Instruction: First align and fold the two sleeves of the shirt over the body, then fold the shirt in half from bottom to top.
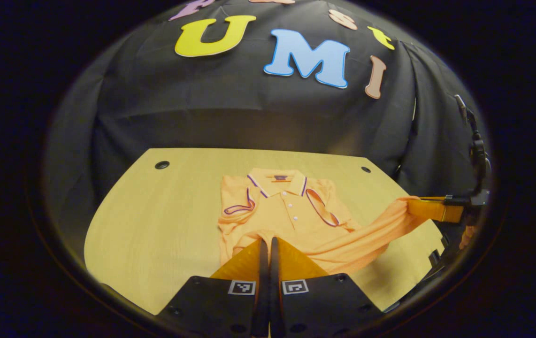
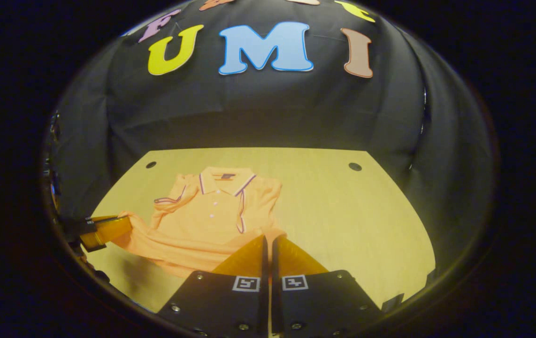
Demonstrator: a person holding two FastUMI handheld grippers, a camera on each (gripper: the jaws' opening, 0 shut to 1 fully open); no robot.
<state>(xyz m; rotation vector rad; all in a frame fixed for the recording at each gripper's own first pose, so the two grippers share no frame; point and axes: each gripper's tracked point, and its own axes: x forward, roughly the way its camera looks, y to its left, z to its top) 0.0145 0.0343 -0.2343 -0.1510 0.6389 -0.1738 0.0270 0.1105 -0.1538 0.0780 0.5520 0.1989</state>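
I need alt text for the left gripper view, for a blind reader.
The left gripper, shut, pinches the bottom hem of an orange polo shirt lying on a wooden table. At right, the right gripper lifts the other hem corner; both sleeves are folded over the body.

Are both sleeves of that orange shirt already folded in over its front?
Yes, in the left gripper view both trimmed sleeve cuffs lie on the chest of the shirt, either side of the button placket.

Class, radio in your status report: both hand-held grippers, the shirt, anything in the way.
Left hand-held gripper and right hand-held gripper both shut on shirt hem, bottom corners lifted. Sleeves already folded over body. Table shows nothing blocking the fold.
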